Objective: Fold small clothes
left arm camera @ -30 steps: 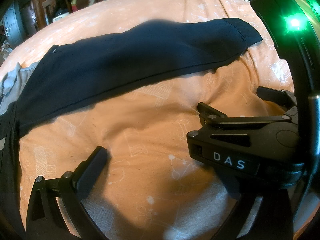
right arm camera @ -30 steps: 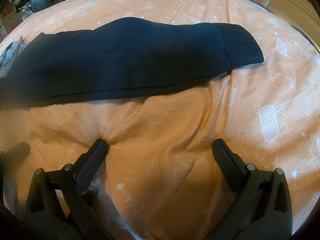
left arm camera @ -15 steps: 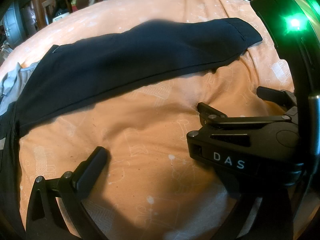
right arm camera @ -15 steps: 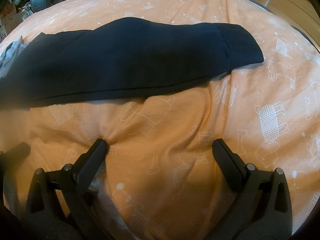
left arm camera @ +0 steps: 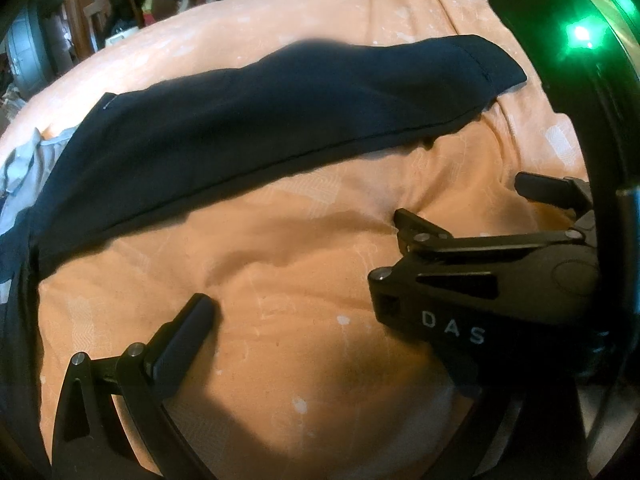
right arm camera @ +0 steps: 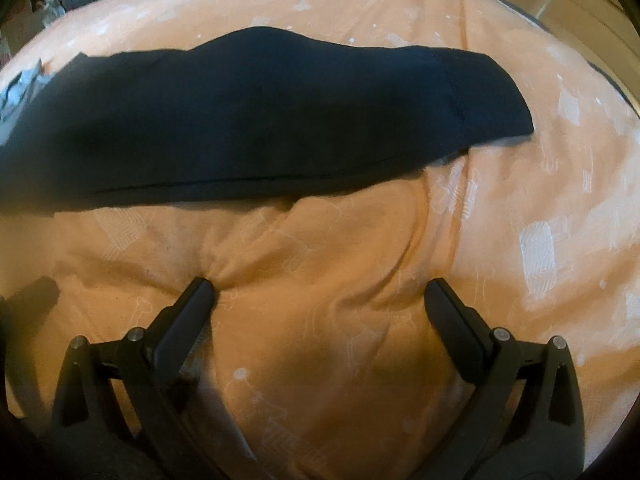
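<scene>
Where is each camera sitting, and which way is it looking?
Left wrist: sits on the left hand-held gripper, looking forward over the orange bedspread at the dark navy garment; one of its own fingers shows, plus the right hand-held gripper.
Right wrist: sits on the right hand-held gripper, facing the dark navy garment; both its open fingers show.
Shared: garment, bedspread, grey cloth at left.

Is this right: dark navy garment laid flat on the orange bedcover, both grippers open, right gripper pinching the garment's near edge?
Not quite. The right gripper is pinching nothing: the right wrist view shows its open fingers over bare orange bedcover, short of the dark navy garment. The rest holds; the left gripper is open too.
</scene>
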{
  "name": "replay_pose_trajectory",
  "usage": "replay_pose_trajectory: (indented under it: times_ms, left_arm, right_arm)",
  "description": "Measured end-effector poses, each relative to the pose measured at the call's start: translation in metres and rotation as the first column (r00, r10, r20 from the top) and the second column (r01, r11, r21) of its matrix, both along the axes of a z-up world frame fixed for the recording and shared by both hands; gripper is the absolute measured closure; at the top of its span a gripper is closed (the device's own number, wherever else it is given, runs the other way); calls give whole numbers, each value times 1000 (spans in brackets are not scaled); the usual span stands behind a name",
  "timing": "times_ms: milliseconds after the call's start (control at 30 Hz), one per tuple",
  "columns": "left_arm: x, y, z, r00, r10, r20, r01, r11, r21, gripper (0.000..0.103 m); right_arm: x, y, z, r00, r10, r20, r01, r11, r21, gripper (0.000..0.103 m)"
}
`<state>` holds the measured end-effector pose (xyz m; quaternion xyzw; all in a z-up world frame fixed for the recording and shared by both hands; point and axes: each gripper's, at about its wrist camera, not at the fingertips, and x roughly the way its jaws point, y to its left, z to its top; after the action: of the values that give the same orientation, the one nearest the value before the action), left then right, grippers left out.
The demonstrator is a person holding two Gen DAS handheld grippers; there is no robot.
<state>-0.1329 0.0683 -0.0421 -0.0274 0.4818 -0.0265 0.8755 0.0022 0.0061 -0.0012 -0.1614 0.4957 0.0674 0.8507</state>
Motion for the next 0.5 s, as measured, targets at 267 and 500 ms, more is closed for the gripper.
replay_pose_trajectory:
  times_ms: [267,500]
  left_arm:
    - [23,33,13,926,-311,-215,273,944,-188,1]
    - [-10,131,95,955,-292,-40,251,876,-411,0]
  right_arm:
    - [0,32,8,994,105,-15,-106,979,-176,0]
    - [15,-4,3,993,-55,-103,65,993,100,0]
